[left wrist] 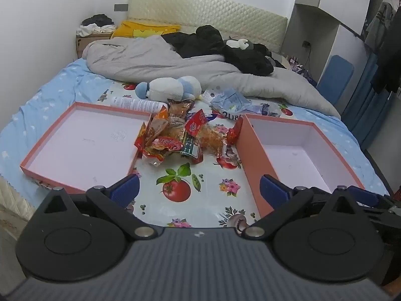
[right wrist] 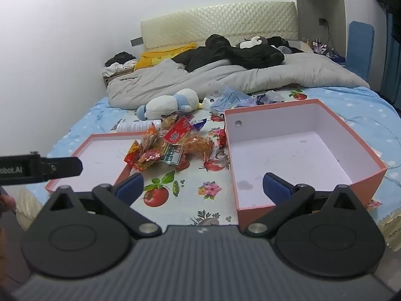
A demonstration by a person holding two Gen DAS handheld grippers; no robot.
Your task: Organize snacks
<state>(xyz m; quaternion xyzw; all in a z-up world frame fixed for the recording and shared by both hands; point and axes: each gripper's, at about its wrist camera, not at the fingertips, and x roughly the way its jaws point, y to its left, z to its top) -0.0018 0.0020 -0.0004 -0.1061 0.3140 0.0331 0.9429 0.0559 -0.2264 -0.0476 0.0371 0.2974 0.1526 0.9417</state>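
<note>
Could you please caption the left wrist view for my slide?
Open left gripper facing a snack pile between a shallow lid and deeper box.

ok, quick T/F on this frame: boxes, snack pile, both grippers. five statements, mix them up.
1. Both pink boxes, the shallow lid and the deep box, hold no snacks. True.
2. The snack pile lies between the boxes. True.
3. The left gripper grips a packet. False: open, nothing between the fingers.
4. The plush toy sits inside the deep box. False: it lies on the bed beyond the pile.
5. The right gripper is open. True.
</note>
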